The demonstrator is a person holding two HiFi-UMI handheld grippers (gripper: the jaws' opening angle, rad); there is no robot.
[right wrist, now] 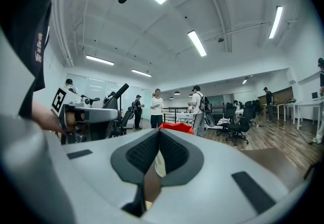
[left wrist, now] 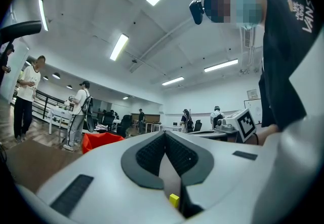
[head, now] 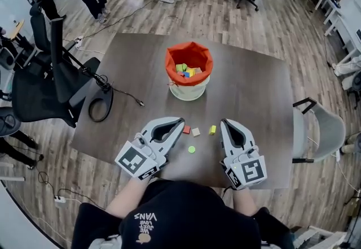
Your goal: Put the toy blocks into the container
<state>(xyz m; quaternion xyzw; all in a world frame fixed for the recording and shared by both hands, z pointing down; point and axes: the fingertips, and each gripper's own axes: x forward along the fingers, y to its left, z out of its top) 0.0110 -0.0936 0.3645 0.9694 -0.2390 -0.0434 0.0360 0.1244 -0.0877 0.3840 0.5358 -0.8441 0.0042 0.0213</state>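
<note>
Black short-sleeved T-shirt [head: 186, 208] with white lettering. Pale grey left tongs [head: 180, 122] and right tongs [head: 224, 123], dark-padded, marked with black-and-white squares.

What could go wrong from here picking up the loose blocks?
The red block and beige block sit close together, so grabbing one may knock the other away. The green disc lies flat and low; closing jaws could slip off it. The yellow block lies beside the tip of the right hand-held gripper, so a careless move could shove it.
</note>
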